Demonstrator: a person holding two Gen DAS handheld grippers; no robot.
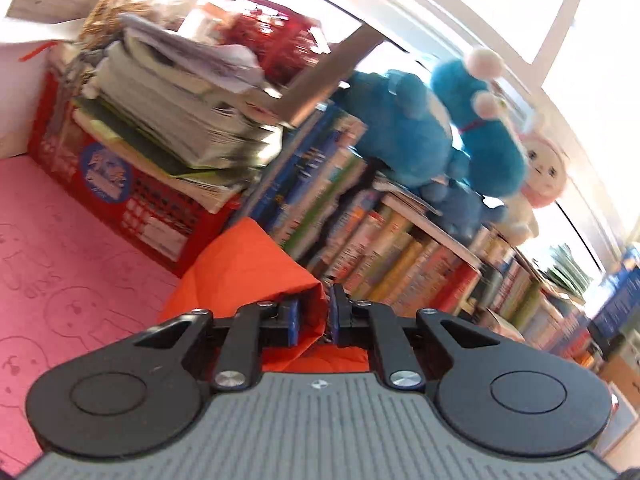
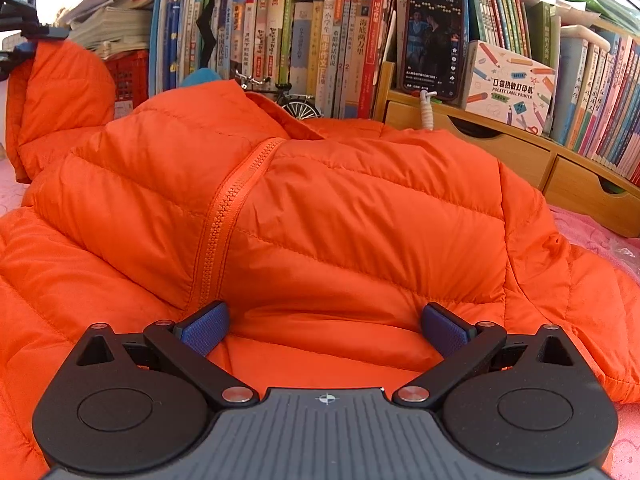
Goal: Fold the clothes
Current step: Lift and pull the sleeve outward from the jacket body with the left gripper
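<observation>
Orange jacket sprawls zipped across pink mat, filling centre frame. Left gripper clenched on sleeve, lifted at far left. Right gripper spread wide over hem, gripping nothing. Folding barely begun; body unfolded.

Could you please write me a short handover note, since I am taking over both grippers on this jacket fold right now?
Left gripper: shut on a fold of the orange jacket, at its sleeve end, lifted off the pink mat.
Right gripper: open, low over the jacket's front near the hem, pads not pressing on it.
Jacket: spread front up, zipped, collar toward the bookshelf.
Done: sleeve picked up.
Left: probably lay the sleeve across the front, then the other sleeve, then fold the body.
</observation>
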